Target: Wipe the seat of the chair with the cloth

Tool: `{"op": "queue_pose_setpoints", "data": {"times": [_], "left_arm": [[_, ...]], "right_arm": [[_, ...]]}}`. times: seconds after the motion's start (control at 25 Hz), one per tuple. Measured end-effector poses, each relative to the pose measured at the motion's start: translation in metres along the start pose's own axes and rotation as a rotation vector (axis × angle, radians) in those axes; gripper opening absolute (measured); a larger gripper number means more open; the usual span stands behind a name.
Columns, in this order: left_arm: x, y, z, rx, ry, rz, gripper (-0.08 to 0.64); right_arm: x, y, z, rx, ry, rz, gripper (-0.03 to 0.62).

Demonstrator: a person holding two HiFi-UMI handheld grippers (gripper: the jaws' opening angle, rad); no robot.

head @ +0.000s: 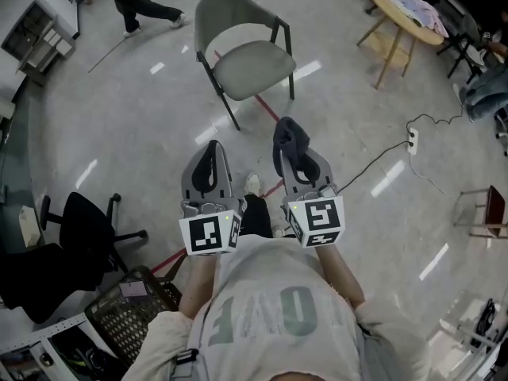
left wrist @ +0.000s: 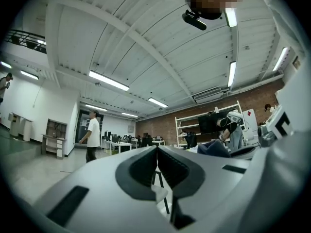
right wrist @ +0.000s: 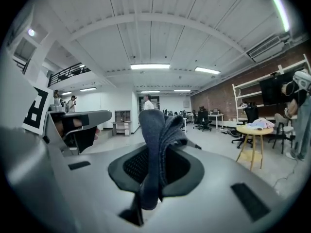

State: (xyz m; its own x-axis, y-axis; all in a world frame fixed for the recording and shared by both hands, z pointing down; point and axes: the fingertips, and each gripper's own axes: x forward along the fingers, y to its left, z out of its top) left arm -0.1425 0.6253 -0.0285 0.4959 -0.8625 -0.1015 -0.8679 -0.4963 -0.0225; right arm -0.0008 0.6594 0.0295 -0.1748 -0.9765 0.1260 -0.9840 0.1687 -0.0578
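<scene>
A grey padded chair [head: 252, 63] with black legs stands on the floor ahead of me, its seat bare. My right gripper [head: 289, 133] is shut on a dark blue-grey cloth [head: 292, 136], which bunches up above the tips; in the right gripper view the cloth [right wrist: 158, 144] stands folded between the closed jaws. My left gripper [head: 212, 151] is shut with nothing in it; its jaws meet in the left gripper view [left wrist: 157, 152]. Both grippers hover well short of the chair, over the floor.
A round wooden table [head: 405, 16] with cloths on it stands at the far right. A black office chair [head: 83, 230] and a wire basket [head: 131, 308] sit at my left. A power strip and cable [head: 411, 139] lie on the floor at right. A person [head: 139, 2] walks at the far left.
</scene>
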Motion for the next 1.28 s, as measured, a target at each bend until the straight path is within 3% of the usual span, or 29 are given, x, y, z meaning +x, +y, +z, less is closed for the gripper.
{"op": "queue_pose_setpoints", "data": {"times": [0.4,0.52,0.68,0.84,0.92,1.08,1.28], "left_arm": [[0.150,0.014,-0.060,-0.065,-0.002,-0.078,0.015],[0.227,0.029,-0.071,-0.113,-0.013,-0.093,0.015],[0.342,0.072,-0.070,-0.101,-0.045,-0.103,0.015],[0.456,0.118,-0.055,-0.099,-0.070,-0.105,0.015],[0.502,0.142,-0.050,-0.094,-0.080,-0.109,0.015],[0.567,0.167,-0.052,-0.098,-0.066,-0.119,0.015],[0.602,0.165,-0.063,-0.105,-0.033,-0.107,0.015]], "right_arm": [[0.113,-0.072,-0.024,-0.036,0.059,-0.019,0.057],[0.176,-0.110,-0.011,-0.070,0.070,-0.035,0.057],[0.288,-0.146,0.017,-0.074,0.104,-0.059,0.057],[0.391,-0.160,0.058,-0.096,0.096,0.012,0.057],[0.439,-0.170,0.075,-0.116,0.094,0.004,0.057],[0.503,-0.191,0.099,-0.085,0.073,-0.021,0.057],[0.538,-0.222,0.099,-0.079,0.096,-0.007,0.057]]}}
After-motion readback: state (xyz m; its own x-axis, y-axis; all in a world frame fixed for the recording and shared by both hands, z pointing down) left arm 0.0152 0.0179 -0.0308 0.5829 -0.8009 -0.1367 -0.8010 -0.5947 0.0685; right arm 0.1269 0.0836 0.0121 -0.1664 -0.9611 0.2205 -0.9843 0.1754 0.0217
